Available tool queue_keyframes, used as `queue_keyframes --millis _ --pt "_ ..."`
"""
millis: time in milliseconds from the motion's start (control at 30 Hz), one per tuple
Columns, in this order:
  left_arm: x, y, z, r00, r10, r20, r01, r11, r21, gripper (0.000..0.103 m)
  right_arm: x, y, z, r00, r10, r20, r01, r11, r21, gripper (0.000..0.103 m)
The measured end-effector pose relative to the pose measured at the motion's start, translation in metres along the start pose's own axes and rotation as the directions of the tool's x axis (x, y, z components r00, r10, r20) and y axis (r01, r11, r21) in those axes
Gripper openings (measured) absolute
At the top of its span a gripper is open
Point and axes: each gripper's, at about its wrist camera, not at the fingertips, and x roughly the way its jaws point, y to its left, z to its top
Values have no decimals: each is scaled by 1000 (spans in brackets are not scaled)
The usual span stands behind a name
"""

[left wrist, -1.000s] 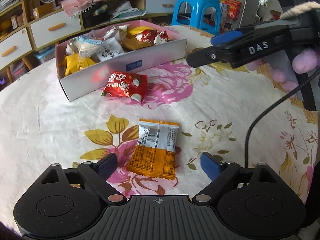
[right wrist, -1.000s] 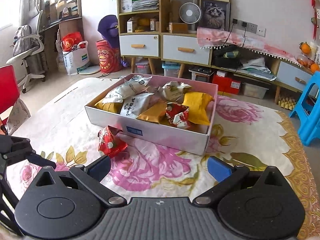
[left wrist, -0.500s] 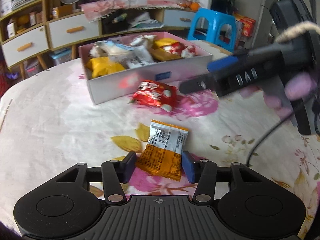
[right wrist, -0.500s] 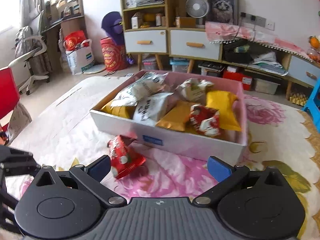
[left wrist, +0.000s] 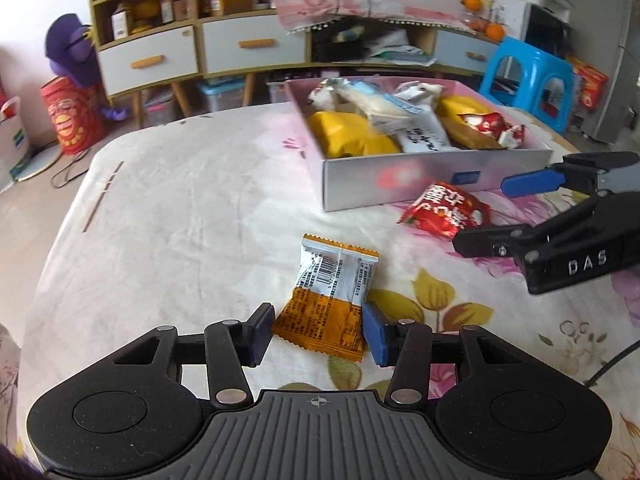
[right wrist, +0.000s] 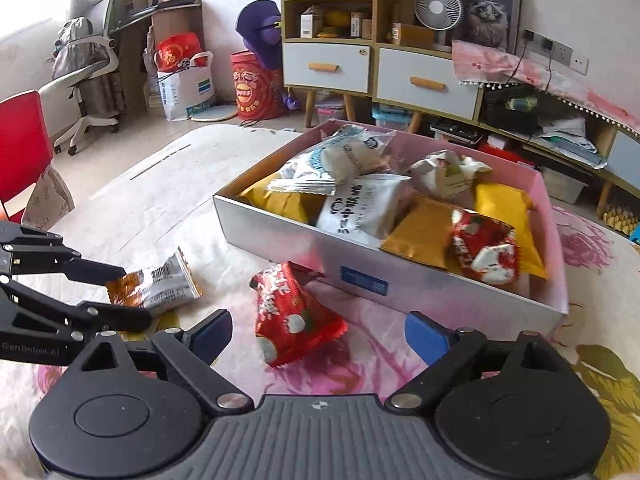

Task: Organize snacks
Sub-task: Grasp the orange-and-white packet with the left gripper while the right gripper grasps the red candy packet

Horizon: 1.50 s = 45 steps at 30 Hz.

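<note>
An orange and silver snack packet [left wrist: 332,300] is pinched at its near end between the pads of my left gripper [left wrist: 318,334]; it also shows in the right wrist view [right wrist: 160,286]. A red snack packet [right wrist: 294,314] lies on the floral tablecloth just ahead of my right gripper [right wrist: 320,334], which is open and empty around it. The red packet [left wrist: 446,210] sits against the front wall of a pink-lined box [left wrist: 400,180] that holds several snack packets. The right gripper also shows in the left wrist view [left wrist: 496,214], and the left gripper in the right wrist view [right wrist: 124,294].
The box [right wrist: 360,276] stands on a round table with a white floral cloth [left wrist: 180,220]. Beyond the table are a cabinet with drawers [right wrist: 360,68], a blue stool [left wrist: 532,76], a red chair [right wrist: 20,148] and an office chair [right wrist: 88,80].
My left gripper has closed from wide open onto the orange and silver packet and swung left. My right gripper has moved closer to the red packet, staying open.
</note>
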Motion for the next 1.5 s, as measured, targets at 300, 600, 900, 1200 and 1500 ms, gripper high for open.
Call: queue_keyframes --millis 300,600,900,1200,1500 --pt "3 3 3 1000 4 -14 -4 999 -40 47 7 7 5 1000 -14 -15 13 1000 -27 70" --pt "6 -1 9 999 30 -35 -32 997 -71 47 15 6 4 998 -42 -35 42 999 -22 43" --pt "9 -4 20 997 44 -62 -51 993 -111 42 8 11 11 999 -25 -47 23 998 -57 30" --pt "9 -14 26 996 48 -76 -54 995 -81 29 -4 5 9 999 -36 -41 33 997 -67 29" --pt "7 -18 28 995 75 -69 -79 996 -49 58 -13 -3 11 998 -50 -33 49 998 -39 29"
